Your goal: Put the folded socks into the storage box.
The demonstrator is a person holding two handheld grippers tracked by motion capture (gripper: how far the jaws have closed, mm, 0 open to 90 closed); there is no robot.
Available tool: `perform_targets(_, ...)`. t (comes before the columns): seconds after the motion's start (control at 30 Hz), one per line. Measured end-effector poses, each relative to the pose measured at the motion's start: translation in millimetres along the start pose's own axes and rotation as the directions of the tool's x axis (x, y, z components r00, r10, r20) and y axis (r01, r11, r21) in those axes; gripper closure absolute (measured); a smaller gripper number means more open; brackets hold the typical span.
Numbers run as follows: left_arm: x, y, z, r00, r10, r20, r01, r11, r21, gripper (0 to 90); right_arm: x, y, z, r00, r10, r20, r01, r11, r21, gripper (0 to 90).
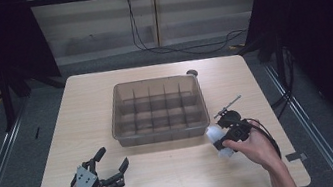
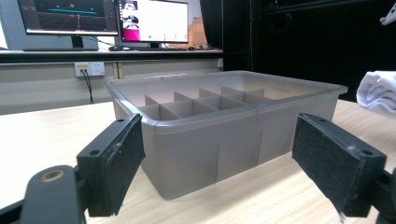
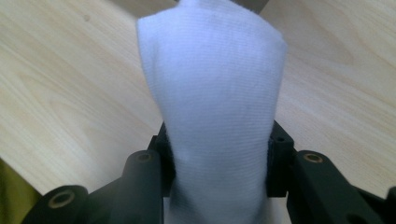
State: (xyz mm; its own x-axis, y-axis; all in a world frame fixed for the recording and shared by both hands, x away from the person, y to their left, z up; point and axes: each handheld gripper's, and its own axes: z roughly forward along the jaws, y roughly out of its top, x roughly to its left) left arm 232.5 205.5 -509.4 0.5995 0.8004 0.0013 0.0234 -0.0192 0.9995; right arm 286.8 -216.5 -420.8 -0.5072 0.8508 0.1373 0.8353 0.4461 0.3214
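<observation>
White cloth (image 3: 212,112): its lower end is pinched between the jaws of the right gripper (image 3: 219,163) and runs off the bottom edge of the right gripper view; its top is cut by the upper edge. In the left gripper view only a fold of it enters at the right edge. In the high view the gripper and hand (image 1: 256,147) cover most of it. The small dark object (image 1: 192,73) behind the divided bin (image 1: 161,134), possibly a cap, is too small to identify.

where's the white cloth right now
In the high view the white cloth sits clamped in the right gripper, just off the divided bin's front right corner.
</observation>
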Motion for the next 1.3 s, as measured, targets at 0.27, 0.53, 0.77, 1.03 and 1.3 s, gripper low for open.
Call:
perform_targets(0.27,0.2,0.1,-0.3,1.0000,0.006,-0.003,-0.006,1.0000,0.001,16.2,5.1,7.7,-13.6,0.9993,-0.035,-0.016,0.034,0.999,-0.015,59.4)
perform_targets(0.53,-0.6,0.0,0.0,0.9999,-0.002,-0.012,0.002,1.0000,0.000,15.6,8.2,16.3,-26.1,0.9990,-0.041,-0.017,0.040,0.998,-0.046,59.4)
perform_targets(0.77,-1.1,-0.2,0.1,0.9999,-0.008,-0.009,0.008,1.0000,-0.005,15.4,6.8,27.1,-29.6,0.9988,-0.040,-0.029,0.038,0.997,-0.070,59.4)
perform_targets(1.03,-1.1,-0.2,0.1,0.9999,-0.009,-0.009,0.009,0.9999,-0.006,15.4,7.9,45.3,-39.2,0.9986,-0.042,-0.032,0.039,0.994,-0.100,59.2)
perform_targets(1.3,-1.1,-0.3,0.0,0.9999,-0.009,-0.008,0.009,0.9999,-0.006,15.4,7.9,64.2,-41.7,0.9978,-0.045,-0.049,0.038,0.992,-0.118,59.2)
